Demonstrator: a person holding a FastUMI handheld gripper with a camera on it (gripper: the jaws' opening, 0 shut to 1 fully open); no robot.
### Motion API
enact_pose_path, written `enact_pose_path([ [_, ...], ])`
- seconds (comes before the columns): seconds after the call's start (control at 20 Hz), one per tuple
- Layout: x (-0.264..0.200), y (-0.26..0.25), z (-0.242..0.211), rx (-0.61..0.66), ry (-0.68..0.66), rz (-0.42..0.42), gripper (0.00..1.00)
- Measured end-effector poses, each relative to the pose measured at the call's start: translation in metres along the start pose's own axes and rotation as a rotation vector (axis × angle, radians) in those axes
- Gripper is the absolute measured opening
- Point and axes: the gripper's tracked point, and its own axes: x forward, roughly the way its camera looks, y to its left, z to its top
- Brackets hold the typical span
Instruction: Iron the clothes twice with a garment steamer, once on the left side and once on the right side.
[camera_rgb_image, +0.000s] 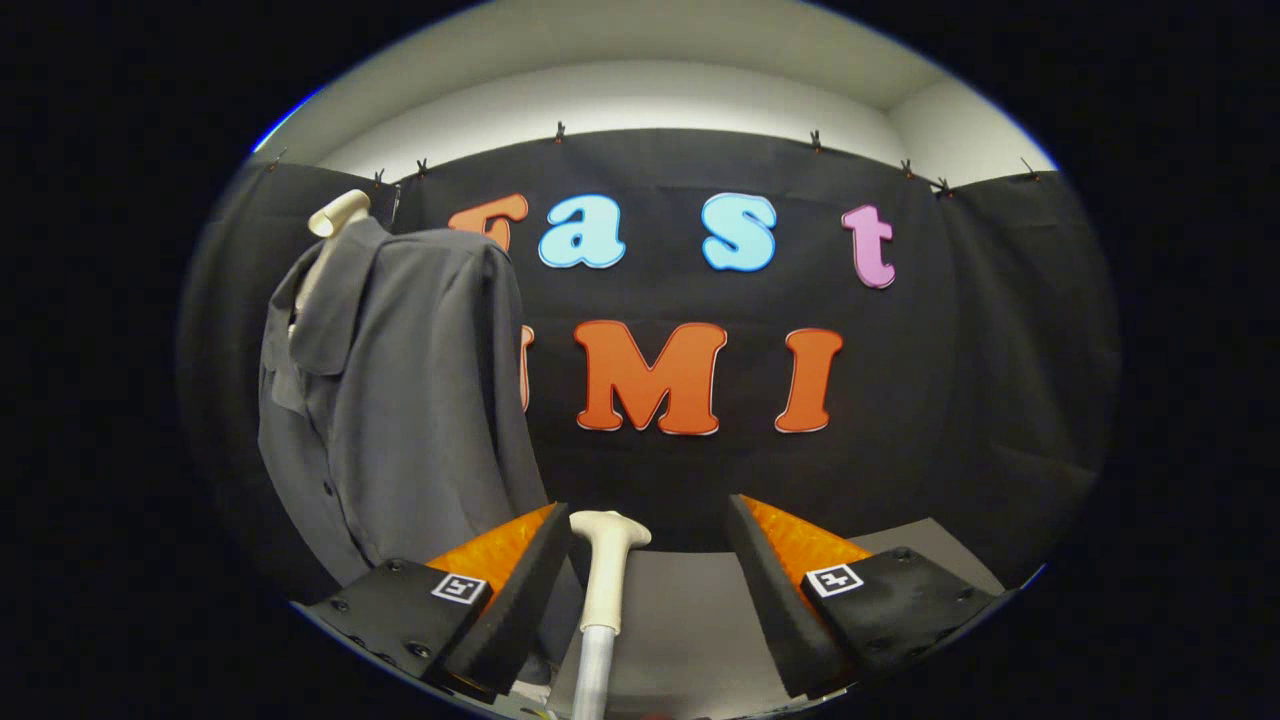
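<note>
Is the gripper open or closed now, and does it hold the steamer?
Open. The gripper has its fingers spread wide; the steamer stands upright between them, nearer one finger, with no visible press from either.

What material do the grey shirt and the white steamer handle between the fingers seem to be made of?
Grey shirt: looks like thin woven cloth, matte, since it drapes in soft folds. Steamer handle: probably moulded plastic, smooth and slightly satin, with rounded edges. The gripper is open, its fingers on either side of the handle, not pressing on it.

Camera rides low behind the fingers (560, 590), seemingly tilted upward toward the wall.
</note>
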Motion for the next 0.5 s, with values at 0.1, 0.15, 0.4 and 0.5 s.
enact_pose_path([
  [0.1, 0.036, -0.008, -0.024, -0.014, 0.088, -0.008, 1.00],
  [0.15, 0.056, -0.007, -0.037, -0.012, 0.122, -0.006, 1.00],
  [0.4, 0.107, 0.011, -0.091, -0.026, 0.306, 0.051, 1.00],
  [0.5, 0.126, 0.006, -0.105, -0.029, 0.376, 0.059, 1.00],
])
